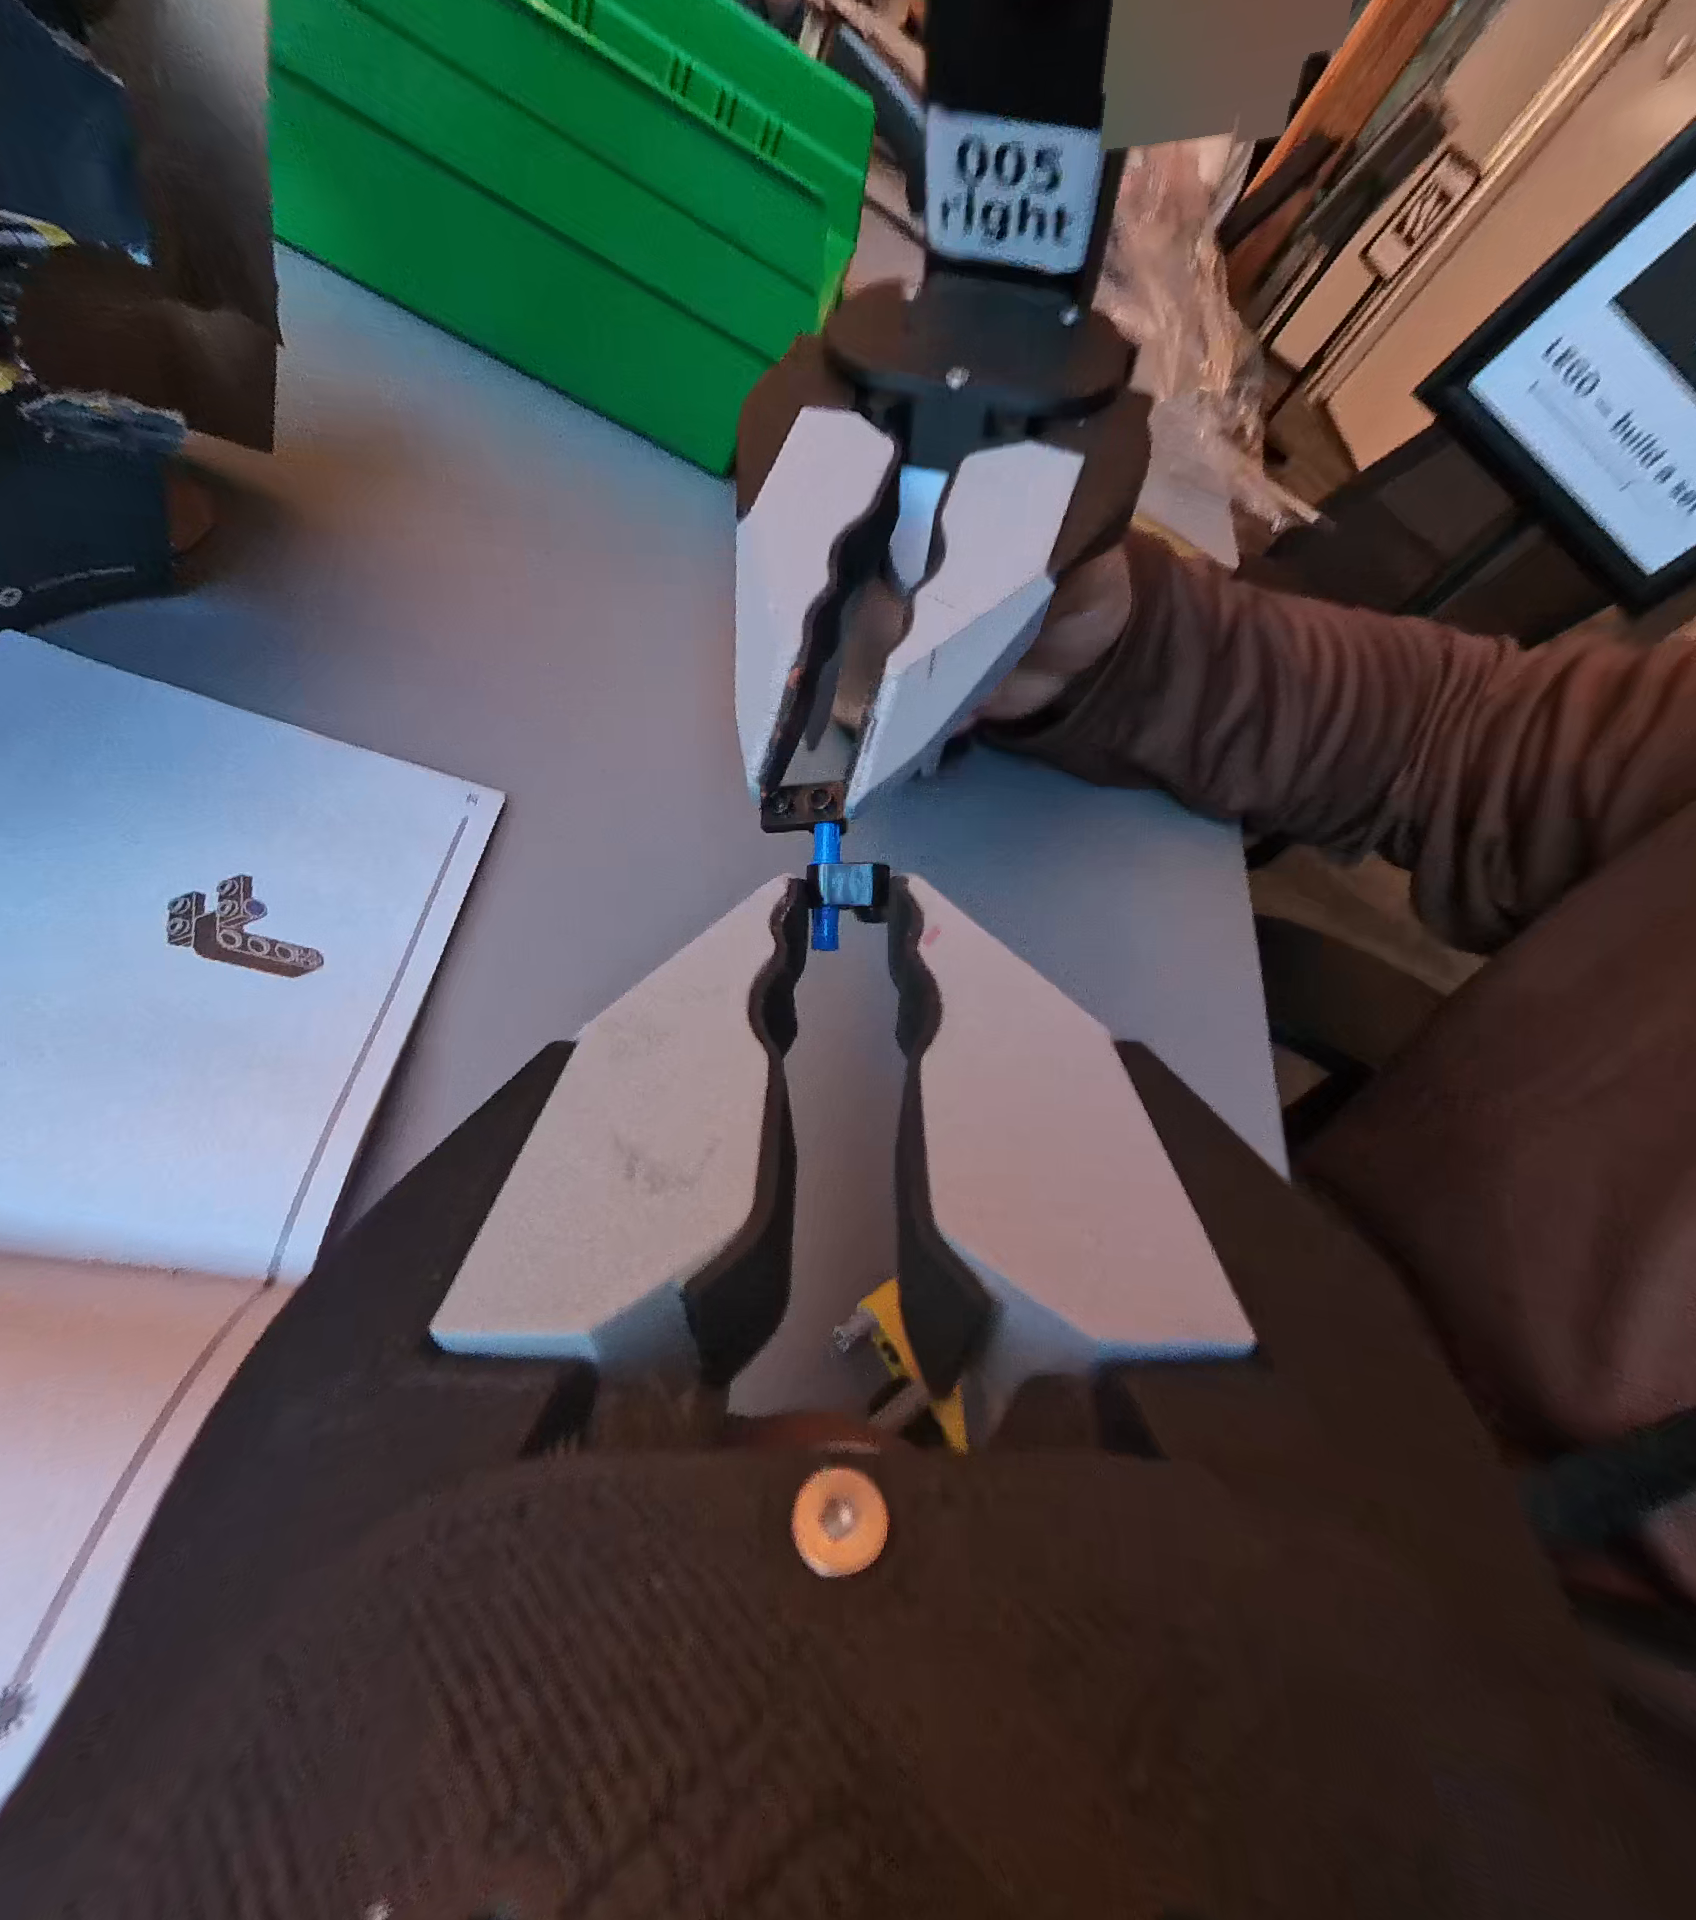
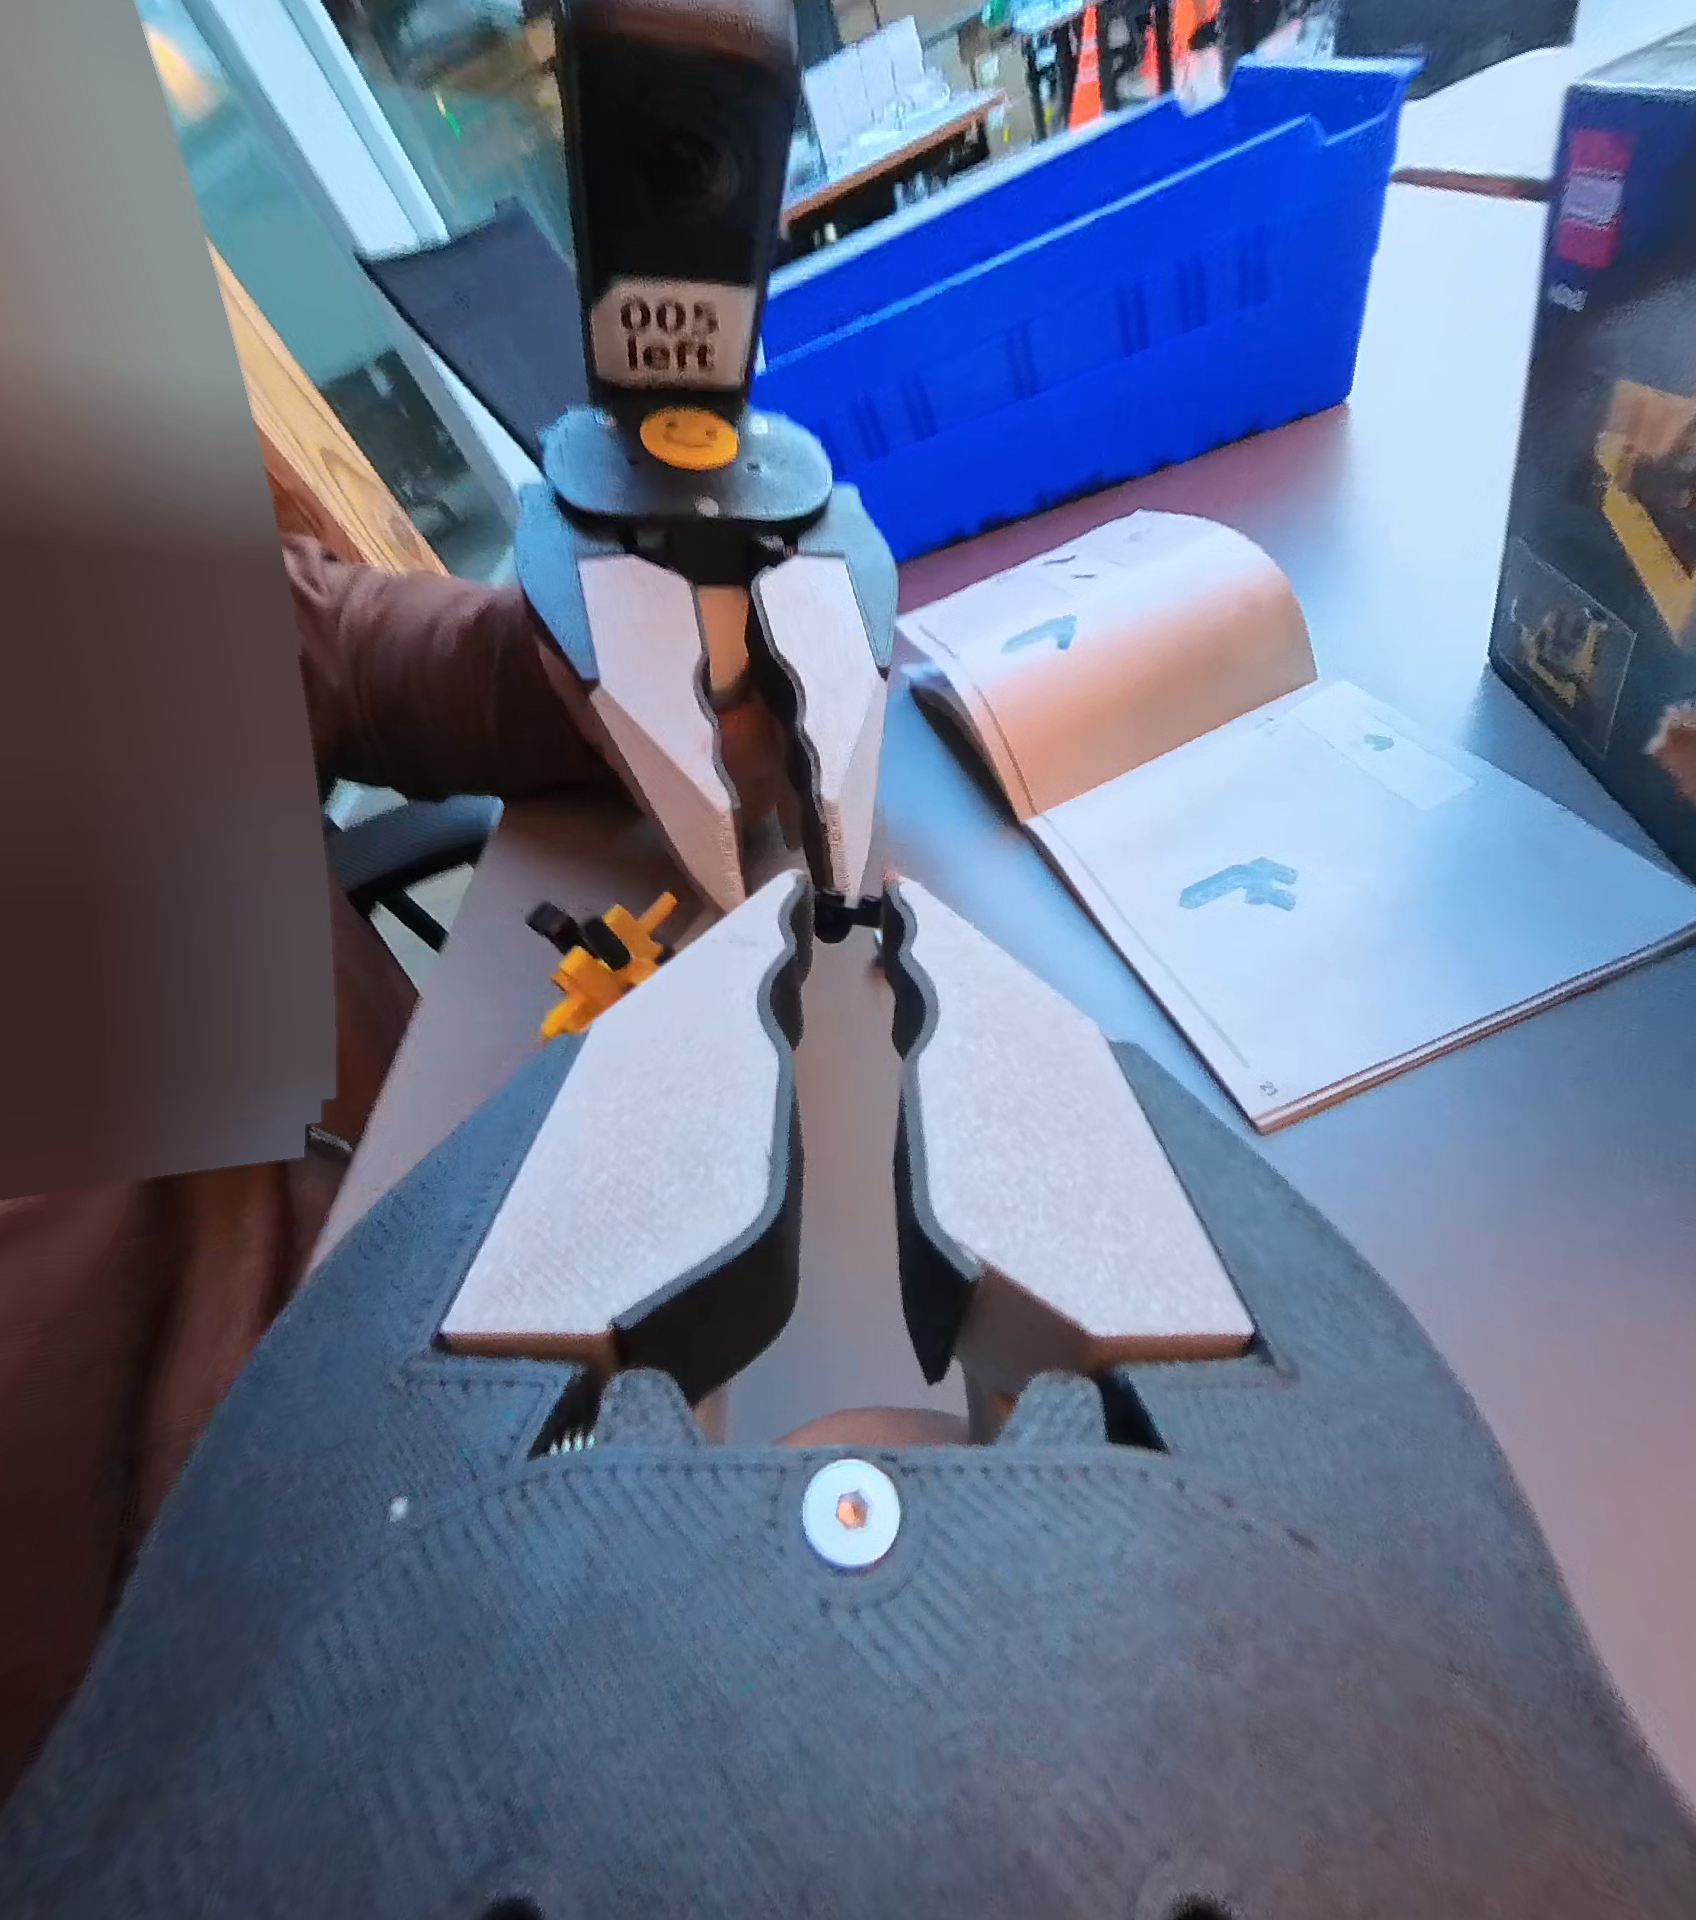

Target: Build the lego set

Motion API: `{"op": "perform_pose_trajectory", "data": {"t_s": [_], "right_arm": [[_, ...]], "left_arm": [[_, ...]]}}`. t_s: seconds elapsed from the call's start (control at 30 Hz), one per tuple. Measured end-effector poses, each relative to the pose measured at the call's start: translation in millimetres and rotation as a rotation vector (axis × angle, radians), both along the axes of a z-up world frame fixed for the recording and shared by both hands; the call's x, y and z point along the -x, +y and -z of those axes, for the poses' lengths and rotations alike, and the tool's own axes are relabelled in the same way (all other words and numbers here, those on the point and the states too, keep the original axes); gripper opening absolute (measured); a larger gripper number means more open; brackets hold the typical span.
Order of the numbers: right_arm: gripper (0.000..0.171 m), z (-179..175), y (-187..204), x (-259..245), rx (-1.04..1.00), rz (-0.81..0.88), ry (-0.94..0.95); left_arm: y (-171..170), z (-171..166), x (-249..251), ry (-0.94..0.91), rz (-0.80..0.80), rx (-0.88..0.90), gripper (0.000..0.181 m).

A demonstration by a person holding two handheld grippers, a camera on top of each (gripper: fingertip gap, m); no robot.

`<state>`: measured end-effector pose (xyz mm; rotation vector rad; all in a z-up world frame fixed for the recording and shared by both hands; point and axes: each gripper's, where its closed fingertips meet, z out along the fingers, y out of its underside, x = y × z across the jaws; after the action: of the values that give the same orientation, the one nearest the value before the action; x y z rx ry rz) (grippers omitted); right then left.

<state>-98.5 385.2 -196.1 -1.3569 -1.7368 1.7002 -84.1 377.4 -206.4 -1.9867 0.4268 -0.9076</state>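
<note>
In the left wrist view my left gripper (image 1: 844, 894) is shut on a small black and grey connector (image 1: 849, 885) with a blue pin (image 1: 827, 844) through it. My right gripper (image 1: 808, 805) faces it tip to tip, shut on a short black beam (image 1: 802, 802) with holes. The blue pin's far end touches the beam's underside. In the right wrist view my right gripper (image 2: 846, 899) and the left gripper (image 2: 779, 854) meet over the grey table; the black pieces (image 2: 844, 916) show only as a dark cluster. A yellow sub-assembly (image 2: 605, 966) lies on the table near the left gripper.
An open instruction booklet (image 1: 148, 987) lies left of the left gripper; it also shows in the right wrist view (image 2: 1291, 883). A green bin (image 1: 563, 208) and a blue bin (image 2: 1083, 312) stand behind. The set's box (image 2: 1675, 520) stands at the right. A framed sign (image 1: 1654, 343) leans off the table. The grippers are tip to tip, or close to it.
</note>
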Motion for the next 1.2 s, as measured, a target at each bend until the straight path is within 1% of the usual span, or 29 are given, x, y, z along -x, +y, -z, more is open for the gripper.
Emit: {"op": "perform_pose_trajectory", "data": {"t_s": [0.07, 0.2, 0.23, 0.3, 0.33, 0.4, 0.5, 0.57, 0.6, 0.63, 0.7, 0.8, 0.83, 0.87, 1.03, 1.13, 1.2], "right_arm": [[0.01, 5.0, -2.8, -0.2, -0.085, -0.019, -0.01], [0.009, 13.4, -10.1, -3.8, -0.181, -0.07, -0.026], [0.0, 16.8, -13.4, -4.3, -0.207, -0.081, -0.028], [0.0, 18.9, -29.2, -6.4, -0.221, -0.147, -0.031], [0.0, 22.8, -31.2, -5.1, -0.244, -0.144, -0.05], [0.0, 23.0, -23.3, -2.2, -0.249, -0.099, -0.052], [0.0, 16.9, 4.6, -0.8, -0.174, 0.011, -0.061], [0.002, 17.0, 16.2, -8.3, -0.112, 0.017, -0.096], [0.0, 21.2, 20.9, -11.4, -0.107, 0.024, -0.12], [0.0, 26.4, 26.1, -13.0, -0.118, 0.044, -0.145], [0.007, 33.8, 30.4, -15.4, -0.167, 0.054, -0.182], [0.019, 61.1, 42.7, -21.3, -0.379, 0.086, -0.299], [0.021, 69.6, 47.3, -23.8, -0.447, 0.097, -0.332], [0.02, 71.5, 49.5, -23.5, -0.486, 0.111, -0.325], [0.029, 70.8, 46.5, -19.4, -0.499, 0.11, -0.312], [0.029, 67.6, 43.6, -15.0, -0.5, 0.116, -0.289], [0.022, 68.3, 40.9, -12.7, -0.514, 0.108, -0.285]], "left_arm": [[-2.3, 5.2, -0.5, 0.037, 0.013, 0.019, 0.012], [-8.7, 12.7, -4.3, 0.078, 0.053, 0.058, 0.012], [-10.8, 16.4, -6.5, 0.103, 0.066, 0.066, 0.012], [-12.4, 20.6, -13.5, 0.133, 0.08, 0.065, 0.012], [-12.3, 22.9, -14.4, 0.15, 0.083, 0.066, 0.012], [-8.3, 23.9, -8.1, 0.14, 0.06, 0.062, 0.012], [-2.0, 24.7, 11.7, 0.173, 0.007, 0.045, 0.012], [-3.5, 26.4, 17.0, 0.164, 0.009, 0.064, 0.012], [-3.1, 27.3, 19.0, 0.166, 0.005, 0.067, 0.012], [-3.5, 29.5, 20.0, 0.179, 0.007, 0.072, 0.012], [-5.0, 36.1, 20.6, 0.227, 0.019, 0.079, 0.012], [-6.1, 41.3, 16.9, 0.277, 0.034, 0.063, 0.013], [-5.9, 40.8, 15.8, 0.286, 0.035, 0.052, 0.013], [-5.9, 40.7, 14.6, 0.297, 0.038, 0.041, 0.012], [-4.6, 40.4, 11.7, 0.337, 0.039, 0.003, 0.013], [-2.9, 40.0, 12.3, 0.366, 0.032, -0.022, 0.012], [-2.2, 39.9, 12.0, 0.38, 0.032, -0.035, 0.013]]}}
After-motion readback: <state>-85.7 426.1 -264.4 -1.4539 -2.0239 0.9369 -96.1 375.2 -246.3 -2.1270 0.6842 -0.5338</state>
